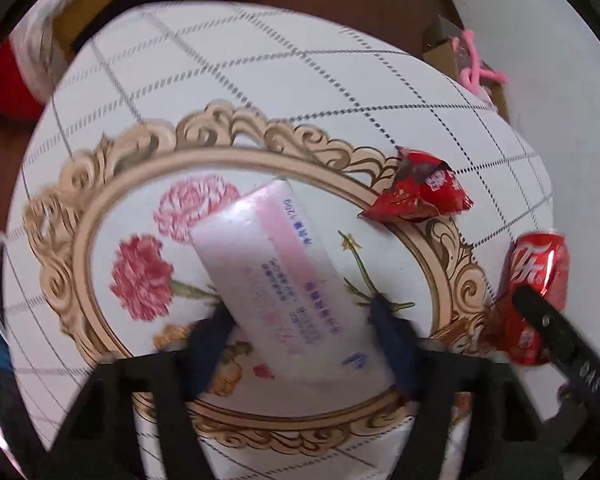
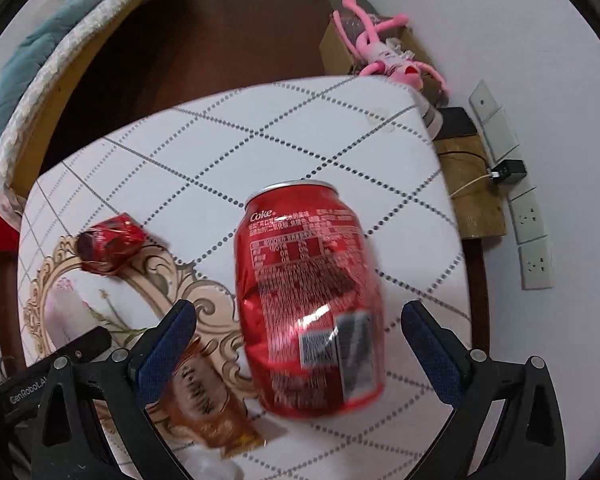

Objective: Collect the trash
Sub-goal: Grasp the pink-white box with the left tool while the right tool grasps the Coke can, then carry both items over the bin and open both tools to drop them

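Note:
A white and pink tube [image 1: 284, 280] lies between the blue pads of my left gripper [image 1: 300, 316], which is shut on it over the flower-printed table [image 1: 260, 80]. A red crumpled wrapper [image 1: 420, 192] lies to the right, and shows in the right wrist view [image 2: 108, 246]. A dented red Coke can [image 2: 306, 300] stands on the table between the wide-open fingers of my right gripper [image 2: 300, 336], not touched by either pad. The can also shows in the left wrist view [image 1: 536, 292]. A brown snack wrapper [image 2: 208, 404] lies by the right gripper's left finger.
A pink plush toy [image 2: 380, 48] lies on cardboard boxes beyond the table's far edge. A wooden stool [image 2: 468, 184] stands at the right by a wall with sockets [image 2: 534, 240]. A bed [image 2: 60, 40] runs along the left.

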A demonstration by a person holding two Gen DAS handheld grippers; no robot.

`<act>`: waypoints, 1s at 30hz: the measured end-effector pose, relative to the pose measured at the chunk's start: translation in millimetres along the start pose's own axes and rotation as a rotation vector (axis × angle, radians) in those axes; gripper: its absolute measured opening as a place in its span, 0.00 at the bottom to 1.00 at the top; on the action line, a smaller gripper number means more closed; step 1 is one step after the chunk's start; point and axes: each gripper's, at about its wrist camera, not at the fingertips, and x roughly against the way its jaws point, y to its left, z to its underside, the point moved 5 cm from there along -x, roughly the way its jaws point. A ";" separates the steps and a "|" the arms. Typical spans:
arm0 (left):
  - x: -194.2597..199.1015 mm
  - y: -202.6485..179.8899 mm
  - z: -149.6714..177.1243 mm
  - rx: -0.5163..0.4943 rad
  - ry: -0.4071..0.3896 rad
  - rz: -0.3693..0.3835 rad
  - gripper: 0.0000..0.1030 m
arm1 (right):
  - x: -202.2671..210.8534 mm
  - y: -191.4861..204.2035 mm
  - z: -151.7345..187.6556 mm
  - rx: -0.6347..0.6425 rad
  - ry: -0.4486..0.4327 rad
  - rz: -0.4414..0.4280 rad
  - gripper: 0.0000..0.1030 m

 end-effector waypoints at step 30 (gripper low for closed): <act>101.5 41.9 49.3 -0.345 -0.360 -0.161 0.48 | 56.4 56.7 31.9 0.118 -0.125 -0.053 0.80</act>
